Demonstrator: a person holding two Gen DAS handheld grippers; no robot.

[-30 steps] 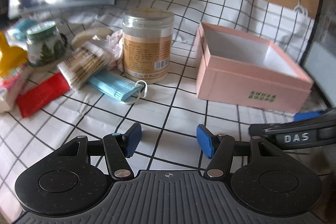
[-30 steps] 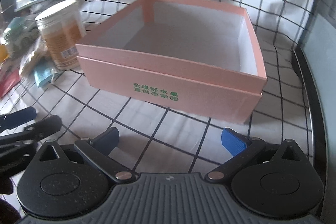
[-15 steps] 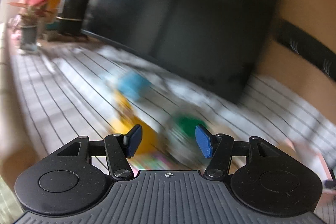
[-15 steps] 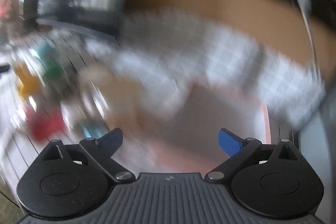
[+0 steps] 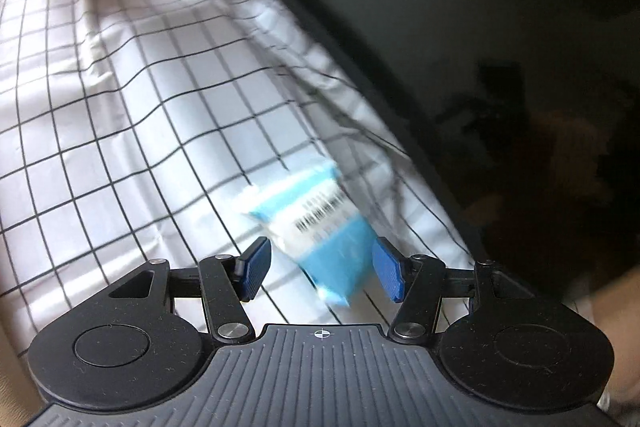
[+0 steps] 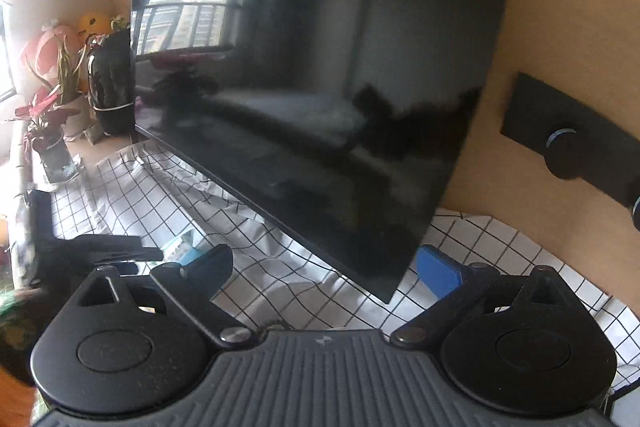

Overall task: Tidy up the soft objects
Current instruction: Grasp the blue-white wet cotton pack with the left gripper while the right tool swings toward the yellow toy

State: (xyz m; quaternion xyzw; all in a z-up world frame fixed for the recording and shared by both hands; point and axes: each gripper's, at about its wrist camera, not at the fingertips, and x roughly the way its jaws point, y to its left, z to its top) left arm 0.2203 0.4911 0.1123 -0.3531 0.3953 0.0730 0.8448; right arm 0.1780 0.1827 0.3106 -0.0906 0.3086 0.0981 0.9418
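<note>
Left gripper (image 5: 322, 269): fingers apart, straddling the soft blue-and-white plastic packet (image 5: 320, 227).
Packet: on the checked tabletop (image 5: 120, 131), beside the black TV screen (image 6: 320, 87).
Right gripper (image 6: 324, 265): fingers apart, empty.
Risk: the slippery packet may squirt out; blurred view suggests a hasty closing.

A packet (image 5: 316, 227) lies on the tablecloth (image 5: 120, 115), between the spread fingers of the left gripper (image 5: 322, 269). A screen (image 6: 320, 99) stands behind it along the cloth's far edge. Potted plants (image 6: 52, 107) and a vase (image 6: 112, 83) sit left of the screen
</note>
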